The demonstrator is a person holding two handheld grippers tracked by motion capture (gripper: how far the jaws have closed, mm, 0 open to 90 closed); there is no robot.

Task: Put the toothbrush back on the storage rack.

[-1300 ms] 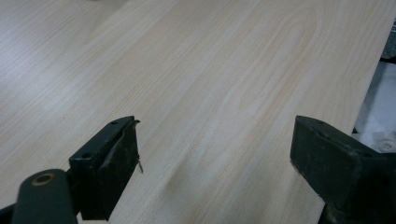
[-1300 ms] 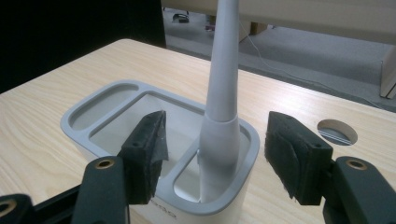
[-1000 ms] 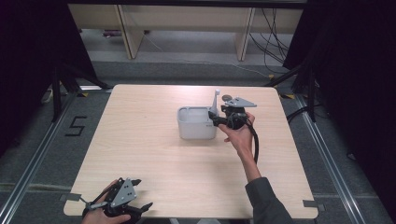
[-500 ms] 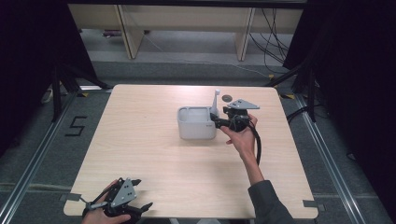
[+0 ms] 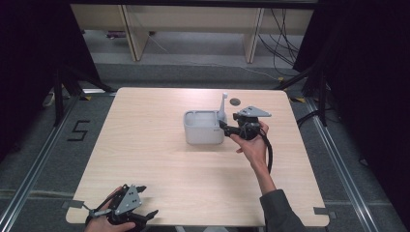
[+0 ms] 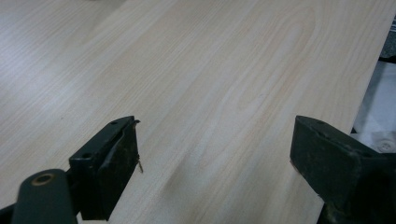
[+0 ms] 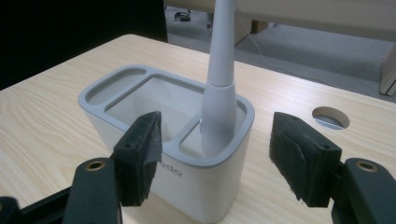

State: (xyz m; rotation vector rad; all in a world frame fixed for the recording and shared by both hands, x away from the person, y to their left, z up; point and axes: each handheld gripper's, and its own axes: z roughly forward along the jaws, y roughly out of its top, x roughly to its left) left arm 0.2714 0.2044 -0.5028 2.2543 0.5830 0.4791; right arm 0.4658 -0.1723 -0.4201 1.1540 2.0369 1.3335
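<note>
The right gripper has just been opening its jaws, now wide and empty around the brush, which stands upright in the holder's corner slot at mid-counter. Placing looks done; next, back away cleanly. Left gripper gapes empty at the near edge.

Open table all round; only the caddy obstructs.

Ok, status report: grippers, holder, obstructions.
Right gripper open, jaws just widening, astride white handle standing in holder. Left gripper open over table. Nothing in the way.
</note>
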